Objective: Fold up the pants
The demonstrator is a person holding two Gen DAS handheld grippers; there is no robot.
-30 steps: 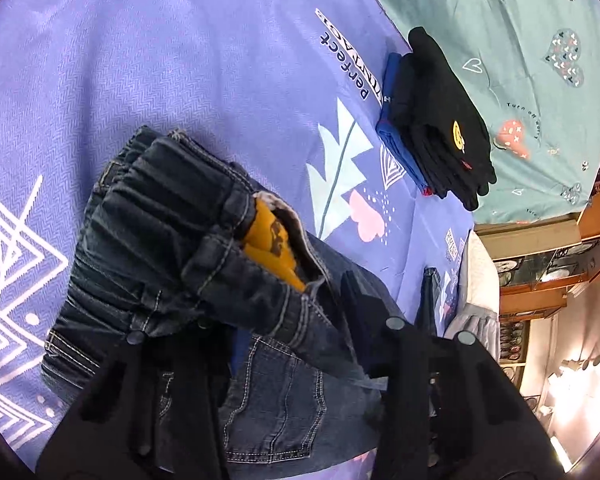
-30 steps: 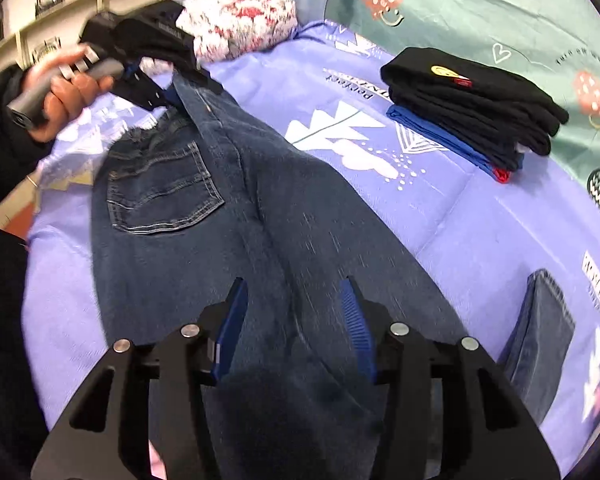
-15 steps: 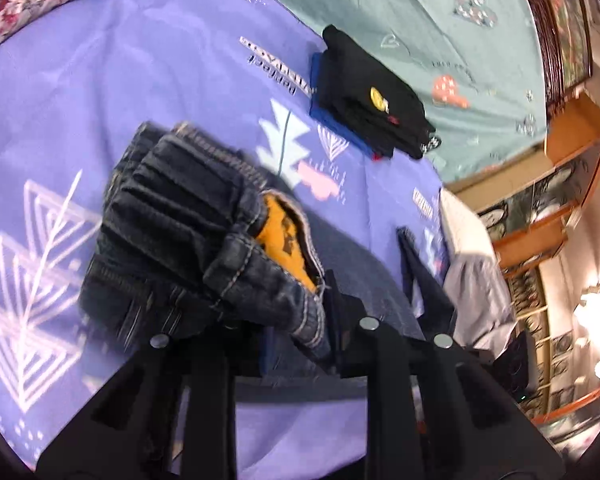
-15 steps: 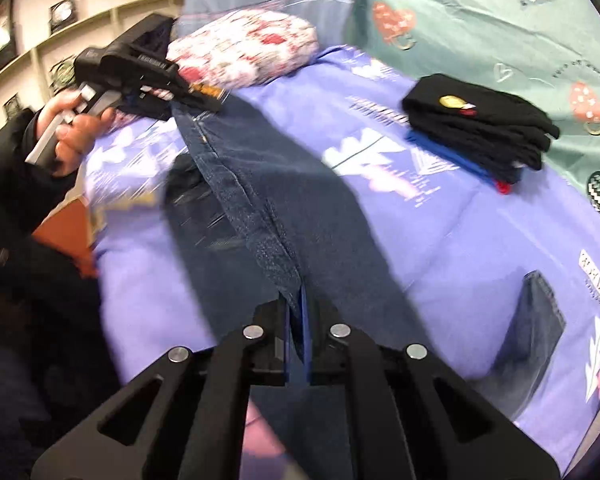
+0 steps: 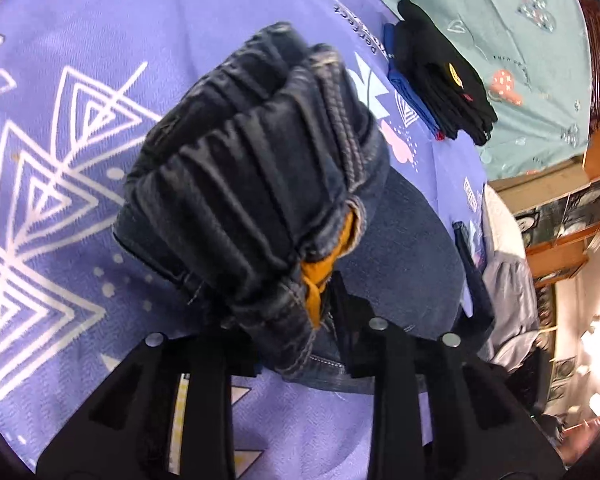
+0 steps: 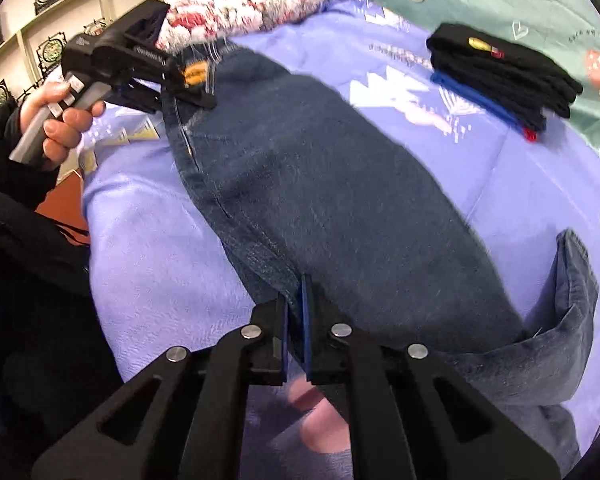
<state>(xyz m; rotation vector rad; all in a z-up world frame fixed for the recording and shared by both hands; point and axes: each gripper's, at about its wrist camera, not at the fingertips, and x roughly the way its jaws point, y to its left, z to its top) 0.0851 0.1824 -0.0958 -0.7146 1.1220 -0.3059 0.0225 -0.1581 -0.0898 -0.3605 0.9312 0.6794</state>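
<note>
On purple bedspread (image 6: pixel 148 248); jeans (image 6: pixel 340 184) waistband bunched; left tool (image 5: pixel 296 320) tips hidden

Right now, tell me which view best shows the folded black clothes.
The right wrist view: the folded black clothes lie unobstructed, layers and blue bottom piece distinct. The left wrist view shows the same stack smaller, at the edge behind the bunched jeans.

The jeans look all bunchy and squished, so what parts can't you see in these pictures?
- Left wrist view: the left gripper's fingertips, buried under the bunched waistband of the jeans; its jaws are opening.
- Right wrist view: the far leg end, folded under itself.
- Both views: the writing on the orange label, too small and blurred.
</note>
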